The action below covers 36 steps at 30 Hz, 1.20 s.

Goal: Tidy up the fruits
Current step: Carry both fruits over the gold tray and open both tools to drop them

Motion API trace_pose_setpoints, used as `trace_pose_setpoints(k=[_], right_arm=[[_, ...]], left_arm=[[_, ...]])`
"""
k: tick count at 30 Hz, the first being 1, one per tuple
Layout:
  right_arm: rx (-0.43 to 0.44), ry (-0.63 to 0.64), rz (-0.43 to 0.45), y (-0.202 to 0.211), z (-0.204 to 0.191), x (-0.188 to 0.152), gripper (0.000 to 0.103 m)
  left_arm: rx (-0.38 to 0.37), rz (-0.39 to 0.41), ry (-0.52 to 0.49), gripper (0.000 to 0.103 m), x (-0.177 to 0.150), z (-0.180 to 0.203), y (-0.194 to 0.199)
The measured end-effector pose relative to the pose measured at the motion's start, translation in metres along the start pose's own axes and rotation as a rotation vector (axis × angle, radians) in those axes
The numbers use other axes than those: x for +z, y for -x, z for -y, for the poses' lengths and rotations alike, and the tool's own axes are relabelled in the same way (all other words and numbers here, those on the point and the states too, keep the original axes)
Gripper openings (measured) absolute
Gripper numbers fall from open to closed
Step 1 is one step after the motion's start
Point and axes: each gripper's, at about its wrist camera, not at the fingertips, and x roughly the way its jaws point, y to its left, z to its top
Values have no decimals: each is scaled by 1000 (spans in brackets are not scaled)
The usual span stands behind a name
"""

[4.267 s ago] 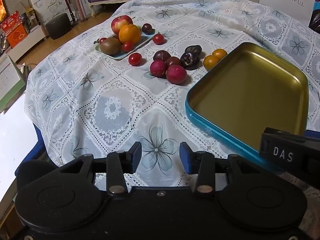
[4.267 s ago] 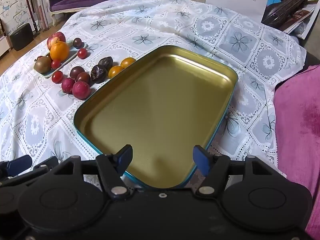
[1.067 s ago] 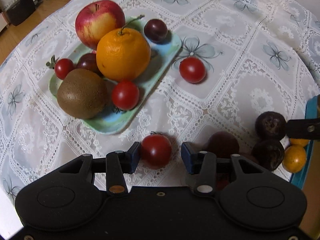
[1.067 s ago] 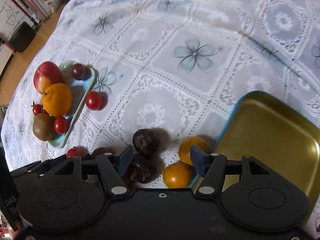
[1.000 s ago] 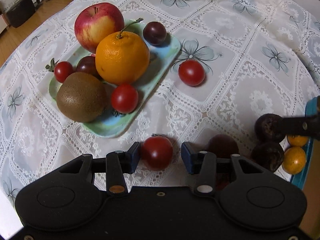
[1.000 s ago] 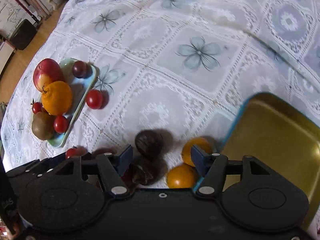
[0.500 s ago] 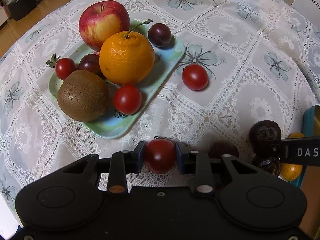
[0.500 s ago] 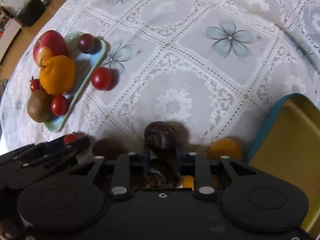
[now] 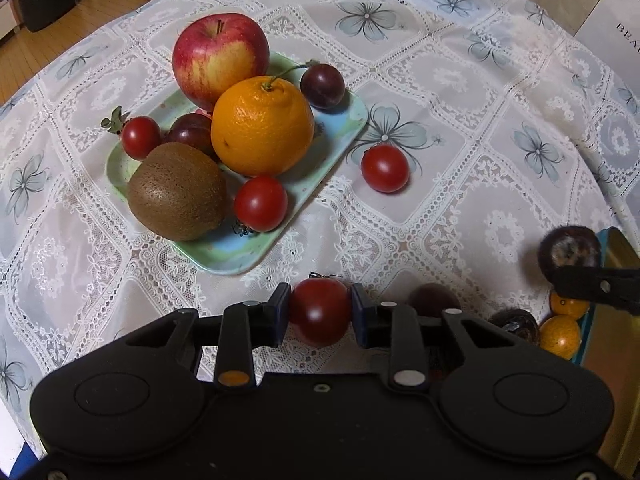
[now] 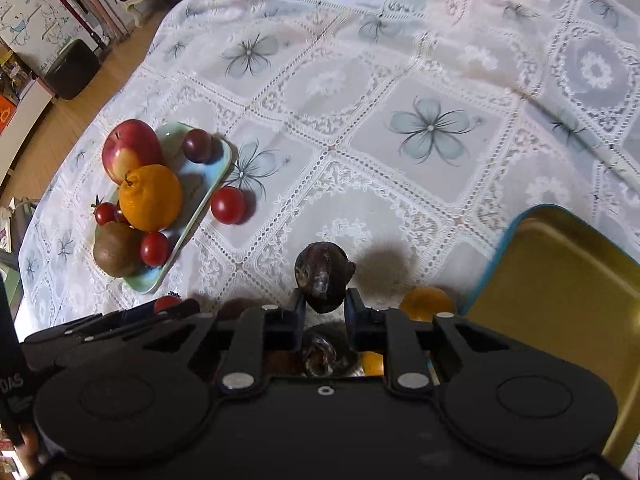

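L gripper (image 9: 320,312): fingers closed on a cherry tomato (image 9: 319,311), gripped across its widest part, stem pointing fwd, away from the cam. Can't tell if it's off the surface yet. Ahead-left of the fingers sits the small green plate (image 9: 340,136) w/ apple (image 9: 220,56), orange (image 9: 262,126), kiwi (image 9: 178,192), plums and a few more tomatoes; it's already crowded. Ahead-right of the fingers, one loose tomato (image 9: 385,168) lies on the lace tablecloth (image 9: 500,120), just off the plate edge.

R gripper (image 10: 323,306): fingers narrow, clamped on a dark wrinkled fruit (image 10: 323,276) (passion fruit, my guess). Only its lower part is held and most of it sticks out past the fingertips, so the hold is shallow and could slip. It looks lifted, judging by the shadow on the cloth to its right. Right of the fingers: a small orange fruit (image 10: 426,300), then the gold tin tray (image 10: 560,280), nothing visible in it.

My read: each hand grabs one loose fruit in parallel to save a trip, probably headed for the tin tray since that's where the room is.
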Motion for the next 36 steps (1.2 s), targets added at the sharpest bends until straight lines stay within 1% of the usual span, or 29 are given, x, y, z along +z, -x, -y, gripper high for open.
trace_pose_setpoints(k=[5, 8, 13, 17, 20, 23, 27, 29, 32, 36], right_arm=[[-4, -28, 27, 22, 16, -13, 21], [-9, -57, 40, 35, 30, -23, 21], [-40, -116, 47, 51, 57, -40, 21], [-81, -168, 32, 61, 78, -57, 21], [-114, -213, 12, 68, 94, -71, 21], [-140, -243, -11, 74, 107, -84, 21], [-168, -266, -15, 83, 121, -100, 21], [-183, -277, -7, 90, 125, -108, 21], [-197, -293, -6, 96, 132, -118, 21], [-193, -306, -10, 101, 138, -130, 21]], left_arm=[[-13, 14, 1, 40, -2, 7, 9], [-7, 29, -13, 40, -5, 17, 18], [-26, 64, -42, 40, -8, 38, 40], [-39, 89, -100, 40, -18, 69, 60], [-73, 94, -164, 40, -30, 98, 72], [-125, 79, -224, 40, -44, 126, 78], [-150, 50, -286, 40, -62, 154, 80], [-134, 47, -321, 40, -71, 167, 79], [-85, 57, -379, 40, -86, 182, 76], [-73, 30, -396, 40, -97, 188, 70]])
